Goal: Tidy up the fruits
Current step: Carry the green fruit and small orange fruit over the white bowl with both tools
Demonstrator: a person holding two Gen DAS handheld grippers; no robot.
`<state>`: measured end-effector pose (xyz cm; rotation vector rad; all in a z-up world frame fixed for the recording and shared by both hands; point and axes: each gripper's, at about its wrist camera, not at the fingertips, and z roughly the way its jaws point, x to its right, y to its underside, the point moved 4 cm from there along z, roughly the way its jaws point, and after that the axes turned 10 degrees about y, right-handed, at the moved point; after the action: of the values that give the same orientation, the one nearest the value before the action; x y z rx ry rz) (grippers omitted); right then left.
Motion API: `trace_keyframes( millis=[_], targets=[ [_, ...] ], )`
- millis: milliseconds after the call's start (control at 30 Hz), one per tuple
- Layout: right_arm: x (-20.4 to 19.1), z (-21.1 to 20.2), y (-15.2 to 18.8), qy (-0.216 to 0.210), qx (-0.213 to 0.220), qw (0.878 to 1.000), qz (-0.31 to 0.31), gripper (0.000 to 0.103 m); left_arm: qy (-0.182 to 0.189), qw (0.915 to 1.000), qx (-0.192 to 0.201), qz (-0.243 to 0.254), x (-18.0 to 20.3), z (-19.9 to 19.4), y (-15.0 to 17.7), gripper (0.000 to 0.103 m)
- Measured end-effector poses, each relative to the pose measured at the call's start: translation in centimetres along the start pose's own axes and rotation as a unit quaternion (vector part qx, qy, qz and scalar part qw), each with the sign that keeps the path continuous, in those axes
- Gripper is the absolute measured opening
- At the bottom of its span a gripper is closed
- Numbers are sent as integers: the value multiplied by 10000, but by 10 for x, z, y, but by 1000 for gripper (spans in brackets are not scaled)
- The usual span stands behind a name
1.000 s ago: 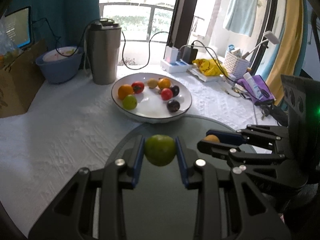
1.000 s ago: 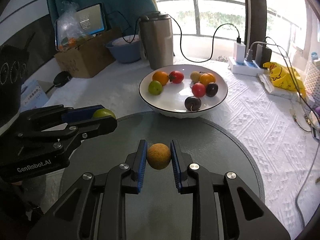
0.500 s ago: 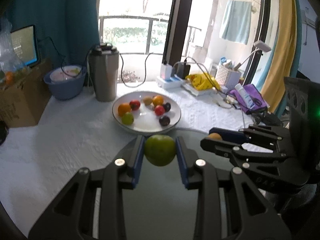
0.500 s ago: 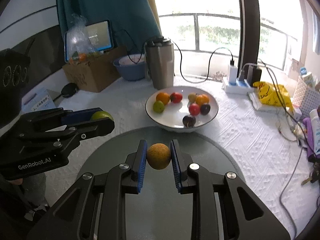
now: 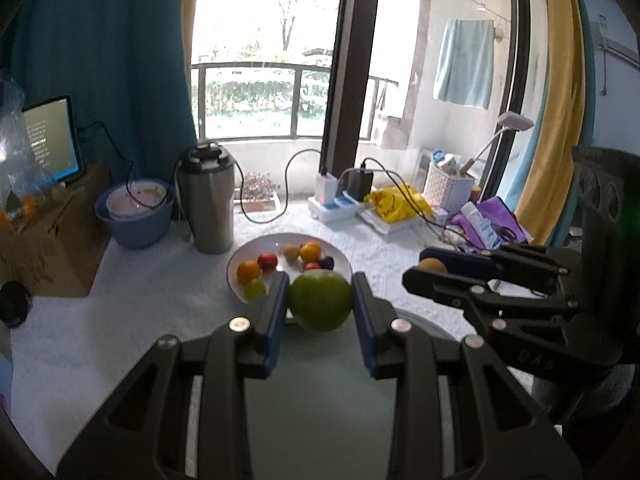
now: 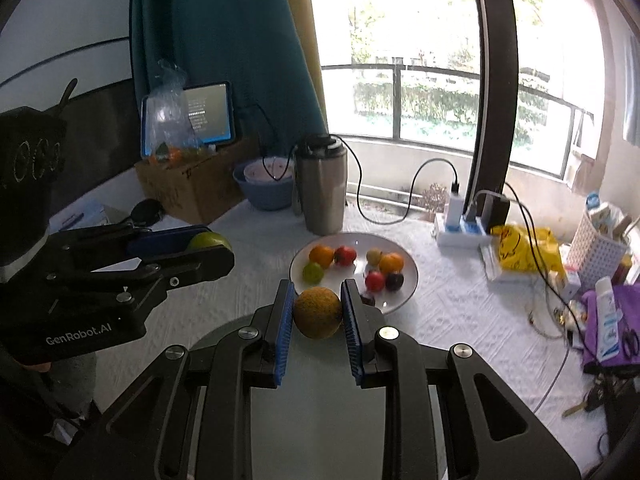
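Green apple [image 5: 320, 301] sits clamped in my left tool [image 5: 320, 304], raised above the bench [image 5: 120, 320]. My right tool [image 6: 317, 312] pinches a tan fruit [image 6: 318, 312]. Beyond both, a white plate [image 6: 404, 288] holds the other fruits, beside a steel tumbler [image 6: 323, 188] near the window [image 6: 420, 60].

Bright daylight from window [image 5: 260, 92], glare overexposed; fisheye edges dark, warped; mild blur.

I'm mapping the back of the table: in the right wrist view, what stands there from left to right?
cardboard box → blue basin → steel tumbler → power strip → yellow bag → white basket
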<state>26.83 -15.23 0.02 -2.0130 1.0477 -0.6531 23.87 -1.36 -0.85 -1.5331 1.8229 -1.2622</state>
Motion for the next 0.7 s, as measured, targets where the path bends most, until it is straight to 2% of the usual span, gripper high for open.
trace_keyframes(
  millis=[367, 700],
  targets=[
    [5, 15, -28, 19, 78, 9999, -65, 26, 46, 10000, 79, 2, -15, 16, -24, 33],
    [9, 50, -36, -20, -113, 9999, -108, 26, 118, 9998, -13, -142, -35, 43, -31, 33]
  ],
)
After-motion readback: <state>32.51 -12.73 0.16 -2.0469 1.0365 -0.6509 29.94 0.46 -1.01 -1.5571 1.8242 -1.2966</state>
